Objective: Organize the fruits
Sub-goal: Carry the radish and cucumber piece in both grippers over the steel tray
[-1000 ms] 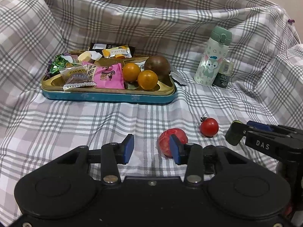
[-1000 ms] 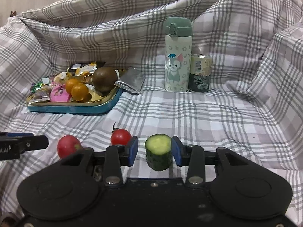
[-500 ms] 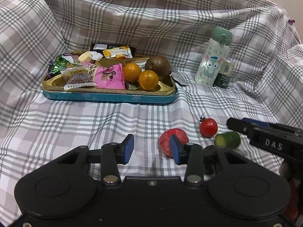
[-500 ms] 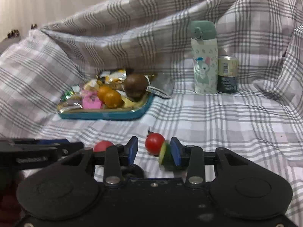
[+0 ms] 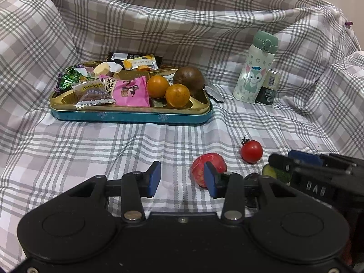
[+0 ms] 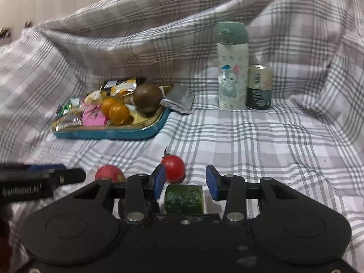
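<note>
Inside the teal tin (image 5: 127, 116): wrapped snacks (image 5: 132, 89), two oranges (image 5: 177, 95), perhaps a passionfruit (image 5: 188, 79).

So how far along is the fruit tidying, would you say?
Looks done: two oranges and a brown fruit sit in the tray among snacks. In hand: nothing gripped; the cucumber piece lies on the cloth between the jaws of the right gripper, which have just opened slightly, clear of it. Still to do: the cherry tomato and red fruit lie loose on the cloth; the left gripper is open and empty.
</note>
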